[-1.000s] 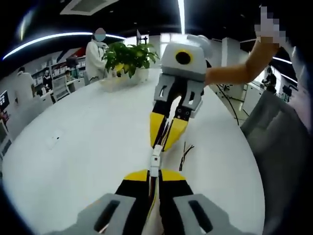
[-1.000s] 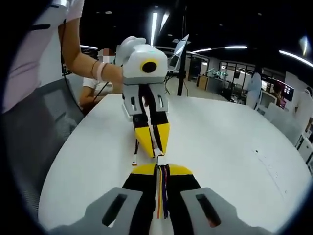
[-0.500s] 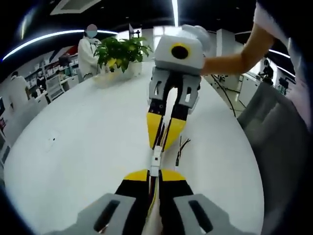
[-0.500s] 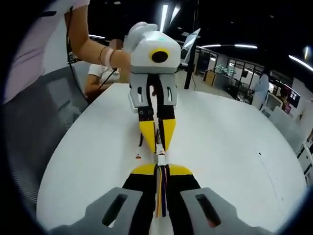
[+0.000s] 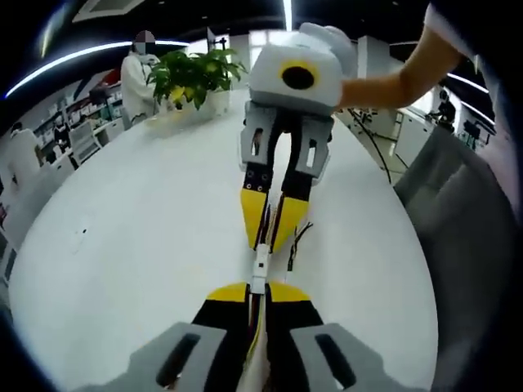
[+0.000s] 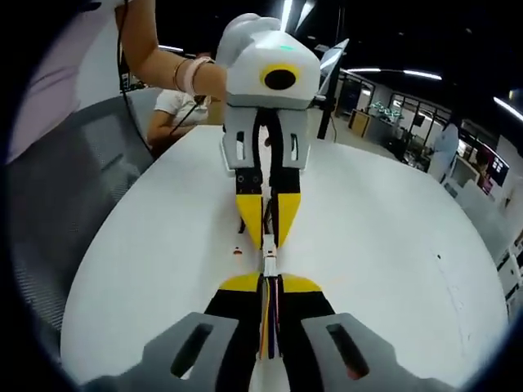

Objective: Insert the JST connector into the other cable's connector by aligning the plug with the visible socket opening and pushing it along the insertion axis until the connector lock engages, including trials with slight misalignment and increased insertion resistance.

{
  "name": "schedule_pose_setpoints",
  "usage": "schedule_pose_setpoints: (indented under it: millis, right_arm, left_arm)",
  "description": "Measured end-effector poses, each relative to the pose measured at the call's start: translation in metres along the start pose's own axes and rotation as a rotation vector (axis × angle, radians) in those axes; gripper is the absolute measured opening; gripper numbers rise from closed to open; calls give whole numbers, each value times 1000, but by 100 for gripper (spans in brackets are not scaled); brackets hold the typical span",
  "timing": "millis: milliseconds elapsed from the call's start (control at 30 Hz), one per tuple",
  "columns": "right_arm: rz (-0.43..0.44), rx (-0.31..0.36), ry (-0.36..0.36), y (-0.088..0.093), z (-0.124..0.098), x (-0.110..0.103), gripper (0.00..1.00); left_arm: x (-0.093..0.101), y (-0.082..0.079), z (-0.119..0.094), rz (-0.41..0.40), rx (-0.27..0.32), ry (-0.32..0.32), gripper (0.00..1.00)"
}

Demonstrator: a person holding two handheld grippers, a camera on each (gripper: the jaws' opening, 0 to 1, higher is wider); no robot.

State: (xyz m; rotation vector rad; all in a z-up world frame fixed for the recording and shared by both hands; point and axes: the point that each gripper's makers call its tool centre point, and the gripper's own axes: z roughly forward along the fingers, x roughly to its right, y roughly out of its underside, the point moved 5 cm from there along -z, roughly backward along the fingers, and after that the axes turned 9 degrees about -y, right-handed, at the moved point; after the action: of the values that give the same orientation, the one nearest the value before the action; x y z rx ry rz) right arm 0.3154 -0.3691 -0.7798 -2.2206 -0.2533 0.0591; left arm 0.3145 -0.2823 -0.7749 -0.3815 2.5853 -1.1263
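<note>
In the left gripper view my left gripper [image 5: 258, 287] is shut on a cable with a white JST connector [image 5: 259, 269] sticking out past its yellow tips. My right gripper [image 5: 271, 243] faces it from above, shut on the other cable, tips almost at the connector. In the right gripper view my right gripper [image 6: 270, 282] is shut on a bundle of coloured wires [image 6: 270, 322]; a white connector [image 6: 268, 265] sits between its tips and those of the left gripper [image 6: 268, 242]. The two connectors line up end to end; whether they are locked together is hidden.
Everything hangs just above a round white table [image 5: 147, 212]. Loose dark wire ends [image 5: 295, 245] trail below the right gripper. A small red piece [image 6: 237, 251] lies on the table. A potted plant [image 5: 192, 73] stands far off, and a grey chair [image 6: 78, 196] is at the edge.
The two grippers have drawn closer along one line, and the gap between their yellow tips has shrunk to about the connector's length. Both stay shut.
</note>
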Motion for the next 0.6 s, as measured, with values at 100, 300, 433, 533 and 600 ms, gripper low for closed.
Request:
schedule_pose_setpoints:
  millis: [100, 300, 433, 533, 600]
  right_arm:
    - [-1, -3, 1, 0, 0, -1, 3]
    - [-1, -22, -1, 2, 1, -2, 2]
    - [3, -35, 0, 4, 2, -2, 2]
    - [11, -37, 3, 5, 2, -2, 2]
    - [15, -39, 4, 5, 1, -1, 2]
  left_arm:
    - [1, -1, 0, 12, -2, 5, 0]
    - [3, 0, 1, 38, -11, 8, 0]
    - [3, -3, 0, 45, 2, 8, 0]
    - [2, -4, 1, 55, 7, 6, 0]
    - [2, -3, 1, 59, 6, 6, 0]
